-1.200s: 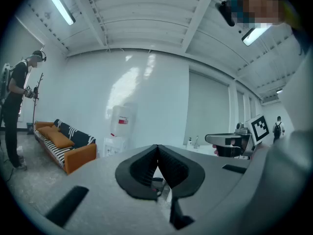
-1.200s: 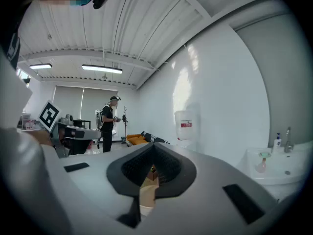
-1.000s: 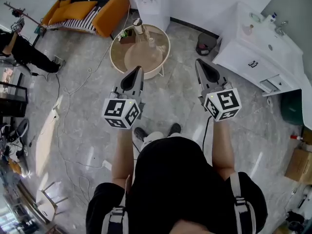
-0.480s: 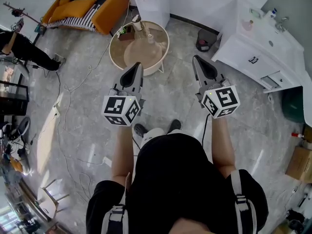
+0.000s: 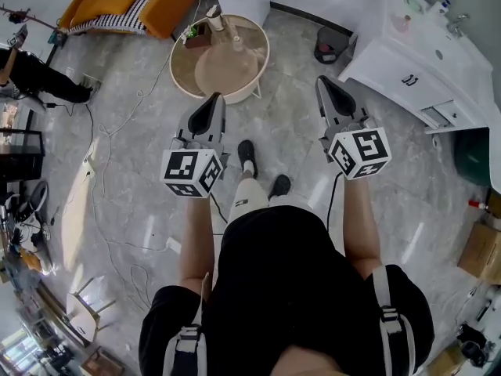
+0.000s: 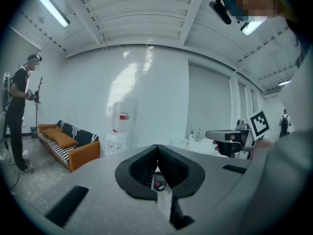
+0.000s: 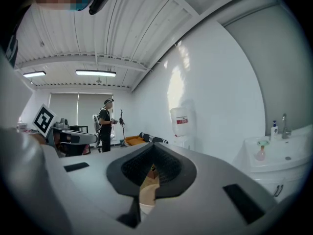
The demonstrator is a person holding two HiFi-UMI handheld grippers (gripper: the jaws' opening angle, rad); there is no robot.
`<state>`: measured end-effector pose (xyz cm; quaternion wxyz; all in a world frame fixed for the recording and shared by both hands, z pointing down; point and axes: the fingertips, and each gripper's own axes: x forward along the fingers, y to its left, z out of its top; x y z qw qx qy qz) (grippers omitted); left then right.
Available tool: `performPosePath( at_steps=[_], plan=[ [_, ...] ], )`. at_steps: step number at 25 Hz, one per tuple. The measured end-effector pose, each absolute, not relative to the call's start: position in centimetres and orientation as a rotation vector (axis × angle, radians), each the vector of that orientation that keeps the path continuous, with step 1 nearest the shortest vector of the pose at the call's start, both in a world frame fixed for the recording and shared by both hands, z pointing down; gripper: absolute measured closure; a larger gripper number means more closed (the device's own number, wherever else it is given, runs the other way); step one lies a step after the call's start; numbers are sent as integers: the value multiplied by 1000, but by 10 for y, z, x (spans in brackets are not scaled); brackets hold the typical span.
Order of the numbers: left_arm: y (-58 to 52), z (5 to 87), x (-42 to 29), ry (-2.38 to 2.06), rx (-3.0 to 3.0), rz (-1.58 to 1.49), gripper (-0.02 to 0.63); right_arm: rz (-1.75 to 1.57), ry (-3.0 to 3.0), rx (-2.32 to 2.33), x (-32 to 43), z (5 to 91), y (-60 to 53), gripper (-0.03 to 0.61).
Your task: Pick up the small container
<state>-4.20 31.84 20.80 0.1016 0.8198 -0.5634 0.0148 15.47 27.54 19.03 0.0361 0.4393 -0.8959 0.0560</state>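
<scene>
- While the head view looks steeply down on both grippers above the grey stone floor, only it shows the round beige table [image 5: 227, 73] lying just beyond their tips.
- At that table's far edge stands the small pale container with a dark top [image 5: 213, 14], well apart from both grippers.
- The left gripper [image 5: 213, 104] has its black jaws pressed together in its own view [image 6: 157, 153], with nothing between them.
- The right gripper [image 5: 327, 92] is likewise closed and empty [image 7: 153, 153]. A tan sliver of tabletop shows in the slit below its tips.
- Both gripper views show the white water dispenser [image 6: 122, 126] whole against the wall, whereas the head view crops it at the top edge.
- The orange sofa with striped cushions [image 6: 68, 143] is cut off in the head view.
- A second person in dark clothes [image 7: 105, 124] stands upright in the gripper views. The head view catches that person only at its left edge.
- The container is too small in the head view to make out further, and neither gripper view shows it clearly.
</scene>
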Motion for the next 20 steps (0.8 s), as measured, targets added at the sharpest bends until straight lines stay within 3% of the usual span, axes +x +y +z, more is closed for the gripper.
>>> performPosePath(
  at_steps=[10, 20],
  plan=[
    [236, 223, -35, -1574, 2468, 42, 595, 198, -2699, 1383, 149, 204, 217, 575],
    [117, 192, -62, -1541, 2565, -25, 595, 58, -2668, 1451, 120, 160, 109, 575]
  ],
)
